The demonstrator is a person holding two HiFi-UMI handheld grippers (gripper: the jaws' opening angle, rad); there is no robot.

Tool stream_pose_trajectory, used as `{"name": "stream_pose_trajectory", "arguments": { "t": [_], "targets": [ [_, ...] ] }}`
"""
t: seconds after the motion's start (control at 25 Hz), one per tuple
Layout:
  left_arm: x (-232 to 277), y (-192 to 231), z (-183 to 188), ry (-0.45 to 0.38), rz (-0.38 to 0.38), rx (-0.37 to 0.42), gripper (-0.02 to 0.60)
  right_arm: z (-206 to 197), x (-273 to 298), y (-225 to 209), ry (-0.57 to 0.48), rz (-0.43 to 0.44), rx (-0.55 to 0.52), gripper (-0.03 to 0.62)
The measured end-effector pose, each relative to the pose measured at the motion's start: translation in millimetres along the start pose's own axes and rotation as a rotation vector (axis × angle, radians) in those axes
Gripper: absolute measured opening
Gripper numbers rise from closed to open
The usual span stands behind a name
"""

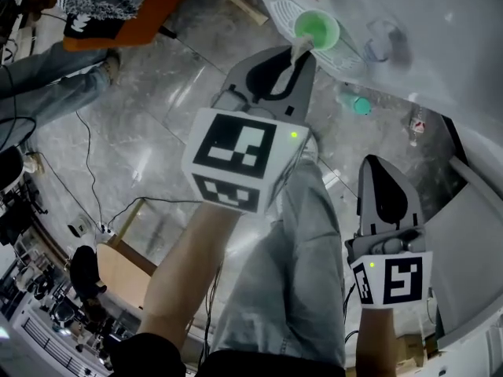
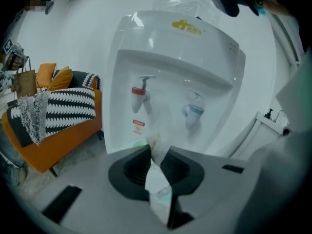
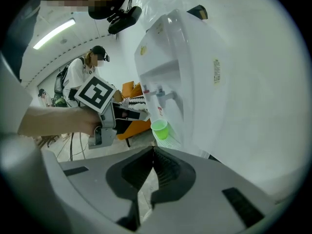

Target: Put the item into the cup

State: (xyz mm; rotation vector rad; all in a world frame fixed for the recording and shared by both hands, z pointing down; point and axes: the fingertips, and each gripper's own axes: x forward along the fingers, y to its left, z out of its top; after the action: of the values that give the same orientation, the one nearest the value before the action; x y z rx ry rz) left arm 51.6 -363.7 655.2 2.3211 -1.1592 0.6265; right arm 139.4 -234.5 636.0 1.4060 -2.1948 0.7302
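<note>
The left gripper fingers pinch the small bag: get it right over the green cup, then let go; the right gripper fingers are together w/ nothing in them.

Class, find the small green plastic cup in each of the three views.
Head view: small green plastic cup, top, right of centre.
Left gripper view: a green sliver left of the held white paper sachet.
Right gripper view: centre, above the jaws.
Shared landmark: white water dispenser.
</note>
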Motion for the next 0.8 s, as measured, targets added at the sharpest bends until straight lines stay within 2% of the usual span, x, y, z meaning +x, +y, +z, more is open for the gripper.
{"name": "stream_pose_trajectory", "arguments": {
  "t": [0.2,0.4,0.6,0.8],
  "targets": [
    [19.2,4.2,5.4,0.025,-0.010,-0.010,0.055,-3.3,-0.4,-3.4,0.002,-0.003,-0.014,0.009],
    [43.1,-0.4,9.4,0.061,-0.023,0.054,0.056,-1.2,-5.2,-9.3,-0.011,-0.016,0.004,0.010],
    [60.2,7.2,7.4,0.097,-0.016,0.084,0.057,-3.3,-7.0,-8.0,-0.013,-0.020,0.007,0.010],
    [68.2,11.1,5.9,0.084,-0.021,0.084,0.057,-9.9,-10.1,-10.9,-0.002,-0.027,0.030,0.010]
  ]
}}
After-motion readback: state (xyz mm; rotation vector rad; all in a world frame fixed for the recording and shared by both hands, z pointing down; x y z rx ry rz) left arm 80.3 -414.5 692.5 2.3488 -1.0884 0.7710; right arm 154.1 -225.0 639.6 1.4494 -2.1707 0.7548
